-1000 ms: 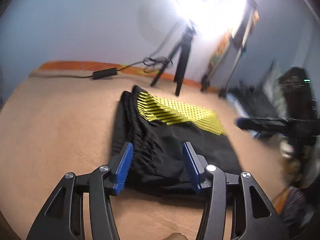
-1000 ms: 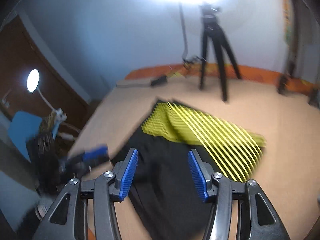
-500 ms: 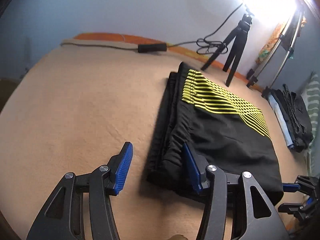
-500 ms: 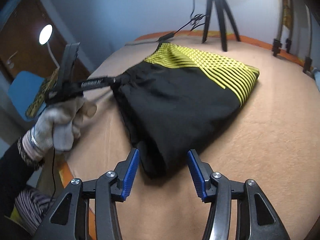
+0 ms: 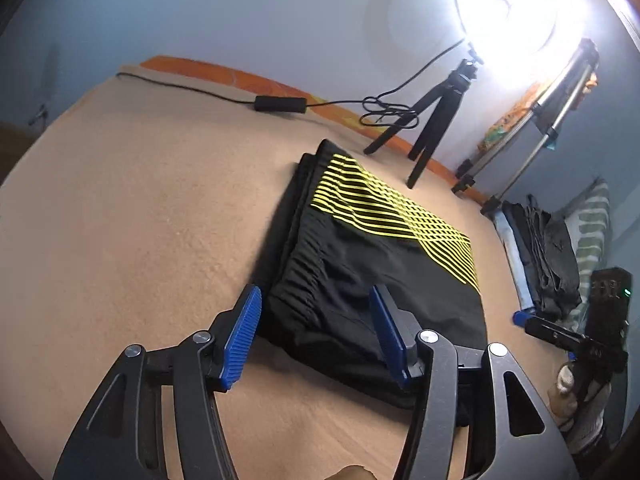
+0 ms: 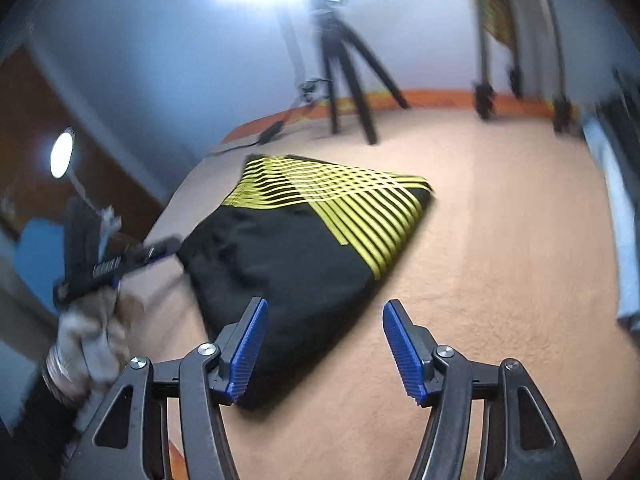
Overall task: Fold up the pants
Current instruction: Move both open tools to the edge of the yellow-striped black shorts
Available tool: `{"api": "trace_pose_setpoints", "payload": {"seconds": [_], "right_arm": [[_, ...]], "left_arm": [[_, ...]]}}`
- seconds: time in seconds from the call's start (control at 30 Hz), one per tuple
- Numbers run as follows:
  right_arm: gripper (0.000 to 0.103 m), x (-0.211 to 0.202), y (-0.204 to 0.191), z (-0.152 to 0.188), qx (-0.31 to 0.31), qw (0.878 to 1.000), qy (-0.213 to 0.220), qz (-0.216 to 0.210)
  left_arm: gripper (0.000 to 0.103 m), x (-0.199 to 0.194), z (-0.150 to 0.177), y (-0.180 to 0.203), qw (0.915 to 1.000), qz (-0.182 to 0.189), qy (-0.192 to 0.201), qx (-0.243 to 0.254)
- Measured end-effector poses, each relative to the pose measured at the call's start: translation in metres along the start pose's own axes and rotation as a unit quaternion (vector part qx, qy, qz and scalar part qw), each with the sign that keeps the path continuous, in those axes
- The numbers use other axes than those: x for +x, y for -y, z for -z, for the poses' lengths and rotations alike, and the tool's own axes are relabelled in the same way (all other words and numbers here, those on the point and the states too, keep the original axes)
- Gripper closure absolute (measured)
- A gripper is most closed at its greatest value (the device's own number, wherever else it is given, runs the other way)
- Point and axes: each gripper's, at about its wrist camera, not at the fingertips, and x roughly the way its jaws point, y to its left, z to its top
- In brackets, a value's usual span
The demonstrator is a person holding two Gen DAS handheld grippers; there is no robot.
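Black pants with yellow stripes (image 5: 372, 256) lie folded in a flat rectangle on the tan blanket (image 5: 132, 216). My left gripper (image 5: 316, 340) is open and empty, its blue pads just above the near waistband corner. My right gripper (image 6: 324, 348) is open and empty, hovering over the near corner of the pants (image 6: 296, 248). The right gripper also shows at the right edge of the left wrist view (image 5: 560, 332). The left gripper shows at the left of the right wrist view (image 6: 120, 260), held by a gloved hand.
A black tripod (image 5: 436, 120) and a cable with a power brick (image 5: 280, 104) stand at the far edge by the wall. A pile of folded clothes (image 5: 548, 256) lies at the right. A bright lamp (image 5: 516, 12) glares above.
Both grippers have pulled back and lifted from the pants. The left view has swung so its pads straddle the waistband corner. The right gripper has shifted right. The pants stay flat.
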Motion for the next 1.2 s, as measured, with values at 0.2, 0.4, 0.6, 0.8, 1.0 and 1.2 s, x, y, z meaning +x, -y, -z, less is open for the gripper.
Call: {"api": "trace_pose_setpoints", "payload": {"seconds": [0.2,0.4,0.6,0.8,1.0,1.2], "right_arm": [[0.039,0.021,0.012,0.008,0.053,0.998,-0.026,-0.026],[0.039,0.029,0.041,-0.005,0.113,0.993,-0.01,-0.016],[0.039,0.046,0.07,-0.029,0.156,0.988,-0.007,-0.018],[0.039,0.055,0.08,-0.049,0.166,0.986,-0.004,-0.027],[0.038,0.067,0.079,-0.062,0.161,0.986,0.001,-0.035],[0.038,0.081,0.07,-0.071,0.151,0.988,0.004,-0.045]], "left_arm": [[0.047,0.007,0.01,0.004,0.9996,-0.01,-0.018,-0.018],[0.044,0.009,0.015,-0.003,0.9961,0.007,-0.027,-0.084],[0.043,0.006,0.007,-0.011,0.9935,0.004,-0.013,-0.113],[0.043,0.017,0.006,-0.016,0.991,-0.021,-0.028,-0.129],[0.042,0.032,0.004,-0.026,0.9895,-0.023,-0.04,-0.137],[0.042,0.027,-0.009,-0.027,0.9925,-0.042,-0.021,-0.113]]}}
